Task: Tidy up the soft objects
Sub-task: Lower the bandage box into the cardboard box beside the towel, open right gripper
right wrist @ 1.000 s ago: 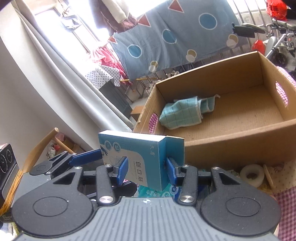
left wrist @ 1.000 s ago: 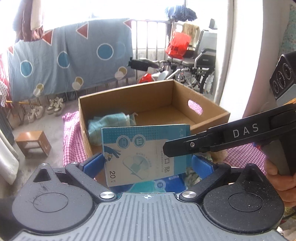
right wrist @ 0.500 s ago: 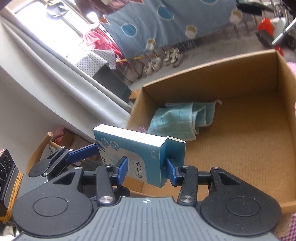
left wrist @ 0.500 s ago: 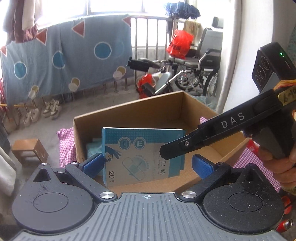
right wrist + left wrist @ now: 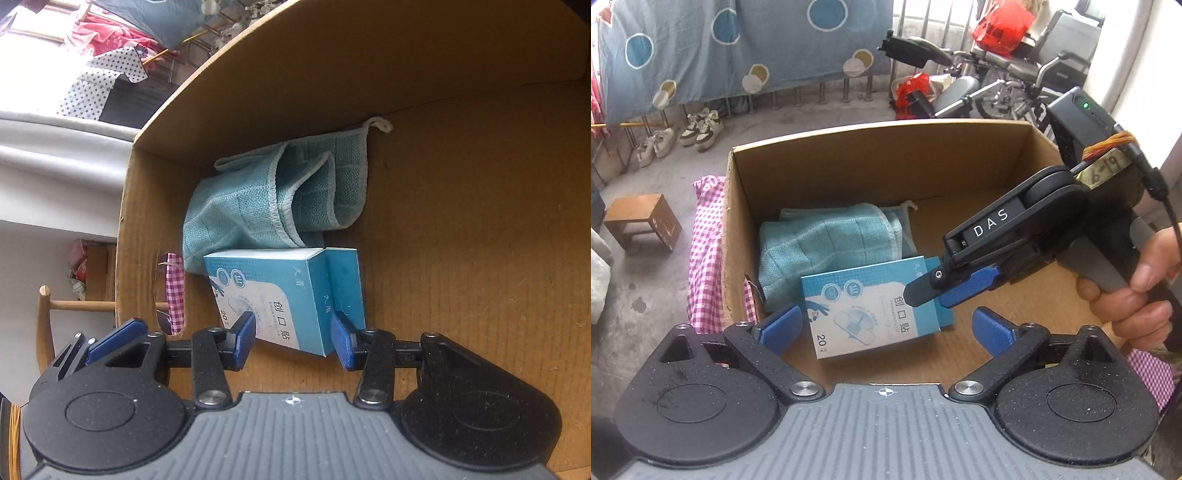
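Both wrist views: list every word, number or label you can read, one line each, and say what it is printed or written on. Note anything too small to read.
"DAS": white letters on the arm of the right tongs.
"创口贴": front of the blue box.
"20": lower corner of the box front; the character after it is unclear.
"6-19": handwritten, as best it reads, on the tape label on the right tongs' handle.
Small print and round icons on the box: too small to read.

One cardboard box (image 5: 886,162) — one towel (image 5: 827,240), one plaster packet (image 5: 875,314).
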### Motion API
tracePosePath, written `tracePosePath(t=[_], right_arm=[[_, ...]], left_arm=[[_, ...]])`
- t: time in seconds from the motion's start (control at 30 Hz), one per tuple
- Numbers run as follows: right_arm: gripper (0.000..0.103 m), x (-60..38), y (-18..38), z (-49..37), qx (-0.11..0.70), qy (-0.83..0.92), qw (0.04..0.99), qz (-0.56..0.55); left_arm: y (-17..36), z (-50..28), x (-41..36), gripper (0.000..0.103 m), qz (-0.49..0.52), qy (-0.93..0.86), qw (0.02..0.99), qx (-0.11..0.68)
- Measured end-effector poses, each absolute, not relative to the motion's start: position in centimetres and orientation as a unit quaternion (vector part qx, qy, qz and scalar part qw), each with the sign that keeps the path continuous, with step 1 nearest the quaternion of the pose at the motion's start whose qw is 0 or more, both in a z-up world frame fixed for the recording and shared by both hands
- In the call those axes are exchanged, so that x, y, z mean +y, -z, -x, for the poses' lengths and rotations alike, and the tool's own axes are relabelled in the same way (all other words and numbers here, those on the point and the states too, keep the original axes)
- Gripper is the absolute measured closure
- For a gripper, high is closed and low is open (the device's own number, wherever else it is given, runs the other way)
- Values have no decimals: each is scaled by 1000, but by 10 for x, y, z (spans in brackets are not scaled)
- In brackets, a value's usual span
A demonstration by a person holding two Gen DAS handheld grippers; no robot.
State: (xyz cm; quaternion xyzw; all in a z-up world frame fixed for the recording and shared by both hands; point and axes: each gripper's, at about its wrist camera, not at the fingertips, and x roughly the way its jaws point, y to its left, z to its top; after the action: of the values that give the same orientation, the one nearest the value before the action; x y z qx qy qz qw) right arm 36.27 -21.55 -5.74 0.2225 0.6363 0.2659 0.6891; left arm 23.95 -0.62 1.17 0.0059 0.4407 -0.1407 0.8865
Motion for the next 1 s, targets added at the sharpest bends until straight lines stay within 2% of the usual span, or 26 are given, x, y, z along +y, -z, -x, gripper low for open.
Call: tracePosePath(t=[0.07,0.17,0.47,1.0], right_arm=[[52,-217,53,-361,634,-259,696,-215],[44,-215,49,-363,630,-246,710,-195],[43,-168,58,-387,652,-237,705,-148],[41,-139,45,-368,635,-237,730,-85]], left_arm=[[-22,-228,2,3,3,141,892,429],[-35,-204,17,2,19,141,904,403],[-41,-147,54,2,84,121,915,377],[-27,-129,67,2,102,115,914,375]])
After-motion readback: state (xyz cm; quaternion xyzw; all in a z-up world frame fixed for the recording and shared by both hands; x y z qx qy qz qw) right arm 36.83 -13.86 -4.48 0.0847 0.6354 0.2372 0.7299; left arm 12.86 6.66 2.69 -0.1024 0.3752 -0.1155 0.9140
